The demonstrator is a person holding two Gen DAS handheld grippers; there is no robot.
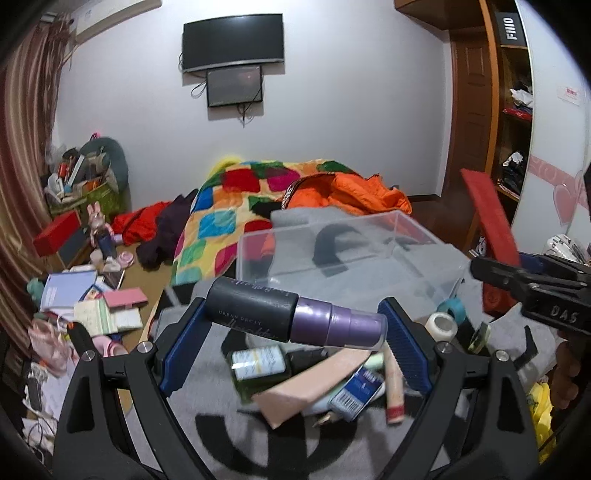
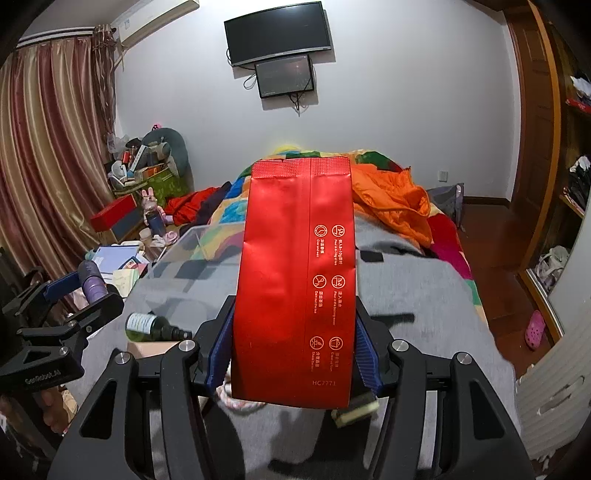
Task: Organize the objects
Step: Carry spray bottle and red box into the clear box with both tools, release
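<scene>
Reading "URBAN DECAY" on the dark spray bottle (image 1: 291,314) clamped across the left claw (image 1: 295,325). Reading "HC7771" near the bottom of the red pouch (image 2: 295,280) standing in the right claw (image 2: 293,354). Showing "FiiO" on a black box (image 1: 511,27), far upper right of the left claw.

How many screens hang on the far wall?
2: a large dark screen high on the white wall, and a smaller screen just below it, overlapping its lower edge. Both look switched off.
</scene>
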